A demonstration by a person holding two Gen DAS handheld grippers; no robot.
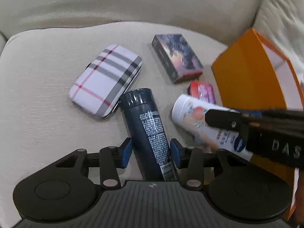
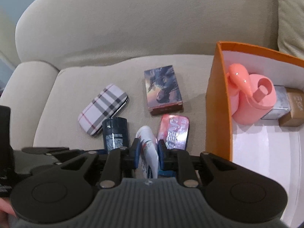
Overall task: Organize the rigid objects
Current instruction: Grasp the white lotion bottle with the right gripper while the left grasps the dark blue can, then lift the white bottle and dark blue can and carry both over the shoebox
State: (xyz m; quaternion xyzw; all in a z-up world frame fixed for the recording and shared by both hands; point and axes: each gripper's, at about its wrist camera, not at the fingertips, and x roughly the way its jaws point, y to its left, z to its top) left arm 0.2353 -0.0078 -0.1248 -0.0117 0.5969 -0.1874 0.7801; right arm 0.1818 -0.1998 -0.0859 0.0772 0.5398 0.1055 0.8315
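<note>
Soft, even indoor light with faint shadows. Fisheye bending darkens corners. Motion blur smears the orange box [image 1: 247, 72] at 3 o'clock; glare on the dark can [image 1: 148, 129].

1. Left wrist view: looking forward and down along the left gripper [image 1: 151, 153] onto a beige sofa seat [image 1: 47, 98], close to the cushion, orange box [image 1: 245, 76] at right edge.
2. Right wrist view: similar downward angle from further right, over the right gripper [image 2: 148, 152], into the box [image 2: 218, 114].
3. Shared: plaid case [image 1: 106, 79] [image 2: 103, 109], picture box [image 1: 177, 57] [image 2: 163, 89], dark can [image 1: 146, 125] [image 2: 115, 133], white bottle [image 1: 199, 121] [image 2: 149, 148].
</note>
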